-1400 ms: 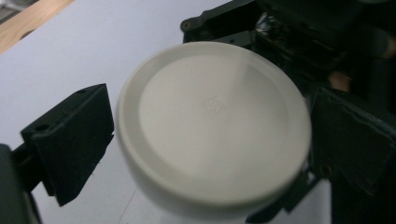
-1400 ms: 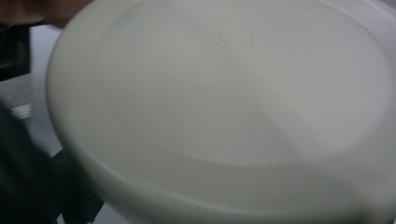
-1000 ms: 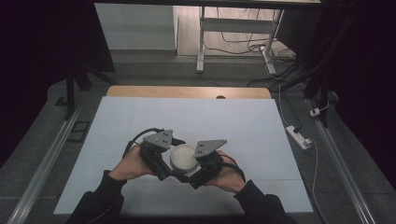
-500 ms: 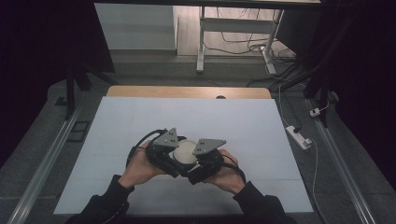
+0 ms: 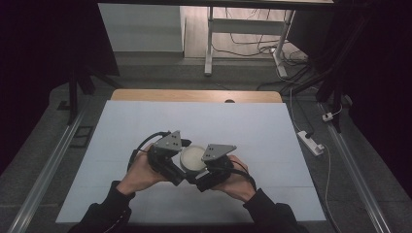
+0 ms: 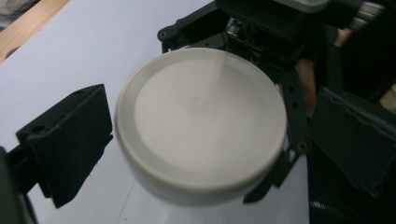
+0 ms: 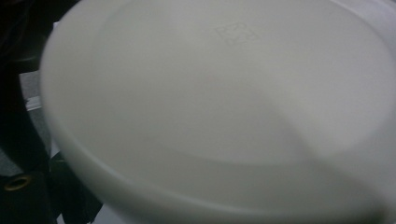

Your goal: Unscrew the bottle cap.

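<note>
White lid [image 5: 193, 158] held above the near middle of the desk [image 5: 272, 141], left claw [image 5: 180, 167] jaws spread either side of it, right claw [image 5: 200, 178] close against it, grip unclear

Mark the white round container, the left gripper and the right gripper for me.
white round container [image 6: 201, 121]: left gripper view, middle of its flat top face.
left gripper [image 5: 180, 160]: high view, at its jaw tips beside the container.
right gripper [image 5: 201, 171]: high view, at its jaw tips against the container.
</note>
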Motion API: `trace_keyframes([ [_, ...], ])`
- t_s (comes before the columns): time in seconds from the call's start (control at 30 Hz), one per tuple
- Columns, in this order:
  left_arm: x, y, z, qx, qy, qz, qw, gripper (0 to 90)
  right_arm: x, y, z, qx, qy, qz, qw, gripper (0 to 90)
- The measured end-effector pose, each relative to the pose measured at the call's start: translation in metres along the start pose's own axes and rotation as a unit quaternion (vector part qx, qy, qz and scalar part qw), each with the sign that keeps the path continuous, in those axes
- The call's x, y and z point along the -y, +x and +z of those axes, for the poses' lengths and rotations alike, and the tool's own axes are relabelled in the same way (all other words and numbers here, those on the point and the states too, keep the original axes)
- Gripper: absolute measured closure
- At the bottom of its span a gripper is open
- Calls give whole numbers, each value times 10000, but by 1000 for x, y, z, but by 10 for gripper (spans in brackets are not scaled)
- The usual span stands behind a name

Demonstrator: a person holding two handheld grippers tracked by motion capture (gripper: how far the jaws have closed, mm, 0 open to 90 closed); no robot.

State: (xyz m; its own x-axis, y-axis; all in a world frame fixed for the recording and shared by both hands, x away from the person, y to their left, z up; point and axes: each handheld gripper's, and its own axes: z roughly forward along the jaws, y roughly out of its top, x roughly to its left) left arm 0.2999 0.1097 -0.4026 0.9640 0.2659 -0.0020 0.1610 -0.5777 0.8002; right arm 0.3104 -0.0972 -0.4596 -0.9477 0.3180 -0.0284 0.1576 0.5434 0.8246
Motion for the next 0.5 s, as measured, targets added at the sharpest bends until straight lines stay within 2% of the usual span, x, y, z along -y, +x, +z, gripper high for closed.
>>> trace_keyframes([
  [0.03,1,1,-2,161,19,101,9998,8,0,1,0,-71,1,-30,10000,65],
  [0.27,6,2,-5,612,34,543,9966,18,-3,11,1,-507,-7,-286,9983,65],
  [0.37,8,3,-4,789,-16,652,9947,28,-4,13,2,-708,-10,-288,9971,65],
  [0.43,8,2,-3,856,-53,728,9937,36,-4,16,2,-802,-8,-323,9963,65],
  [0.5,9,0,-2,835,-48,784,9934,62,-5,17,1,-854,-24,-359,9957,65],
])
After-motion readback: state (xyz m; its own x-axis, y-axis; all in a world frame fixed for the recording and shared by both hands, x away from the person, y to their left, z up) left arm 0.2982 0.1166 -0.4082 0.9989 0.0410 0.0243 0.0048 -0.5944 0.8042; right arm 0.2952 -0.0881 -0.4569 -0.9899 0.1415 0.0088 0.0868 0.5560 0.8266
